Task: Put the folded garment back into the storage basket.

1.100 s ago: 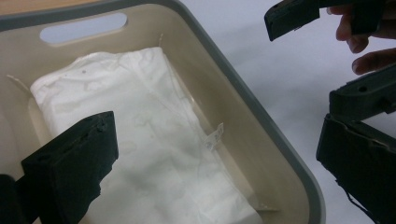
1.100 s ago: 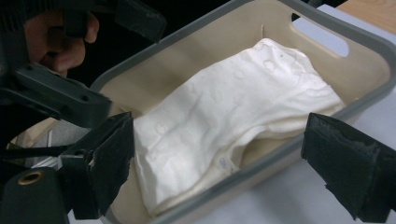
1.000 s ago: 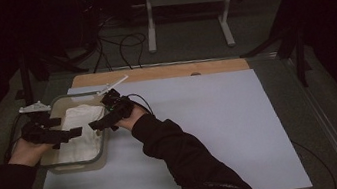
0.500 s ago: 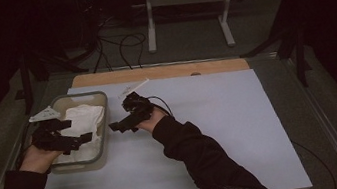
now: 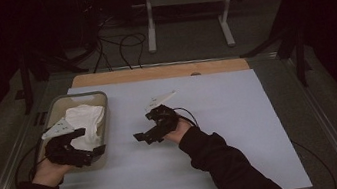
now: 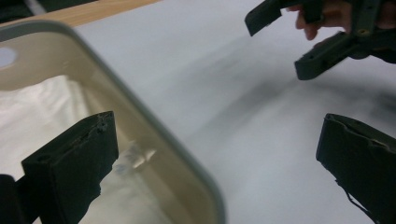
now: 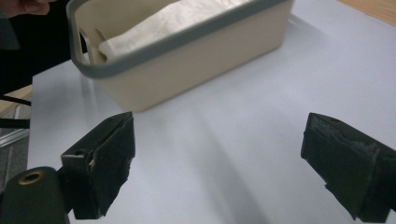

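A beige bin with a grey rim stands at the left of the mat, and a crumpled white cloth lies inside it. My left gripper hovers open over the bin's near right corner with nothing between its jaws. In the left gripper view the left gripper straddles the bin's rim, with the cloth to the left. My right gripper is open and empty above the mat, right of the bin. In the right gripper view the right gripper faces the bin and cloth.
A pale blue mat covers most of the table, with a wooden board edge behind it. A metal stand and cables lie on the floor beyond. My right gripper appears at the top right of the left gripper view.
My right gripper has come out of the bin and moved right over the mat. My left gripper has drawn back toward the bin's near corner. The cloth stays in the bin.
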A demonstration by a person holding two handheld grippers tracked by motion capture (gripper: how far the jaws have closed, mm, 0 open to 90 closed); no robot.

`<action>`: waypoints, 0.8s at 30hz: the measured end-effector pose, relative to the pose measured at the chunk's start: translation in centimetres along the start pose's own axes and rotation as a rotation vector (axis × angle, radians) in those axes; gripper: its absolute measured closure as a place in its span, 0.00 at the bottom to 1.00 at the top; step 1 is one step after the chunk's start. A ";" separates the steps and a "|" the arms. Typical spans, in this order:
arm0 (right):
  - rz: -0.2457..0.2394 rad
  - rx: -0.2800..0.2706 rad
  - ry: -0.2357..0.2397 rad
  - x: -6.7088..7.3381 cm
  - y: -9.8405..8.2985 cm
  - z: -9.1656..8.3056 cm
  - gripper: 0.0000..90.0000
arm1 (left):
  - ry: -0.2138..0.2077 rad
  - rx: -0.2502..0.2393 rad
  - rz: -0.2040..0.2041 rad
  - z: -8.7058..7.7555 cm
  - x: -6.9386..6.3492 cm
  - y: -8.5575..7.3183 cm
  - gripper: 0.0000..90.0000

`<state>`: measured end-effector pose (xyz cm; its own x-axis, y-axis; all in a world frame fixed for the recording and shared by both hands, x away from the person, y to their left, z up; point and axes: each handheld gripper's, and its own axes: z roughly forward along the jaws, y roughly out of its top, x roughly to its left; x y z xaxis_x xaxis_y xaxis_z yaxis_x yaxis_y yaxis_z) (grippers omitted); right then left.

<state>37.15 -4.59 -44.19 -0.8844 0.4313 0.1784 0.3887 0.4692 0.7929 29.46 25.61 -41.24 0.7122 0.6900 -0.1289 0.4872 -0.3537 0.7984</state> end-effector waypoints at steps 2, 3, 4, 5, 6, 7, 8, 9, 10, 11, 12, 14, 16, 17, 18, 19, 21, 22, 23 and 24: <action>-0.004 -0.003 -0.005 -0.1 -0.7 -0.7 0.11 | -0.015 -0.017 0.010 0.3 -0.8 -0.1 0.00; -0.002 -0.009 -0.009 -0.1 -1.1 -1.0 0.11 | -0.022 -0.025 0.016 0.4 -1.1 -0.2 0.00; 0.000 -0.010 -0.008 -0.1 -1.4 -1.3 0.11 | -0.030 -0.034 0.025 0.6 -1.5 -0.4 0.00; -0.002 -0.008 -0.012 -0.1 -1.7 -1.5 0.11 | -0.037 -0.036 0.035 0.8 -1.9 -0.5 0.00; 0.000 -0.010 -0.016 -0.1 -2.0 -1.8 0.11 | -0.039 -0.044 0.042 1.1 -2.4 -0.6 0.00; -0.002 -0.009 -0.015 -0.1 -2.3 -2.0 0.11 | -0.043 -0.051 0.050 1.3 -2.7 -0.8 0.00; -0.004 -0.007 -0.017 -0.1 -2.6 -2.2 0.11 | -0.054 -0.063 0.056 1.5 -3.1 -1.0 0.00; -0.004 -0.008 -0.019 0.0 -2.9 -2.4 0.11 | -0.054 -0.070 0.061 1.8 -3.4 -1.1 0.00; -0.008 -0.006 -0.022 0.0 -3.2 -2.7 0.11 | -0.061 -0.076 0.069 1.9 -3.7 -1.3 0.00; -0.012 -0.007 -0.024 0.0 -3.5 -2.9 0.11 | -0.073 -0.083 0.072 2.1 -4.0 -1.4 0.00; -0.011 -0.006 -0.028 0.0 -3.8 -3.2 0.11 | -0.076 -0.095 0.075 2.2 -4.3 -1.5 0.00; -0.006 -0.012 -0.029 0.1 -4.5 -3.6 0.11 | -0.093 -0.106 0.085 2.6 -4.9 -1.8 0.00; -0.010 -0.013 -0.036 0.0 -5.2 -4.1 0.11 | -0.101 -0.114 0.100 2.9 -5.4 -2.1 0.00; -0.006 -0.012 -0.036 0.0 -5.5 -4.3 0.11 | -0.104 -0.115 0.105 3.1 -5.6 -2.3 0.00; -0.008 -0.016 -0.038 0.1 -5.9 -4.6 0.11 | -0.112 -0.121 0.110 3.3 -5.9 -2.5 0.00; -0.012 -0.017 -0.045 0.1 -6.3 -4.9 0.11 | -0.115 -0.120 0.114 3.5 -6.1 -2.7 0.00; -0.012 -0.019 -0.052 0.1 -7.0 -5.4 0.11 | -0.125 -0.116 0.129 4.0 -6.5 -3.1 0.00; -0.009 -0.026 -0.051 0.1 -7.4 -5.6 0.11 | -0.129 -0.110 0.130 4.2 -6.7 -3.3 0.00; -0.006 -0.029 -0.053 0.1 -7.8 -5.9 0.11 | -0.131 -0.112 0.138 4.5 -7.0 -3.6 0.00; -0.007 -0.031 -0.053 0.1 -8.3 -6.1 0.11 | -0.138 -0.108 0.145 4.7 -7.2 -3.8 0.00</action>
<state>32.24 -13.13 -47.14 -0.8719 0.4685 0.1423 0.3736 0.4486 0.8119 24.88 19.01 -46.10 0.8367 0.5416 -0.0812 0.3231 -0.3684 0.8717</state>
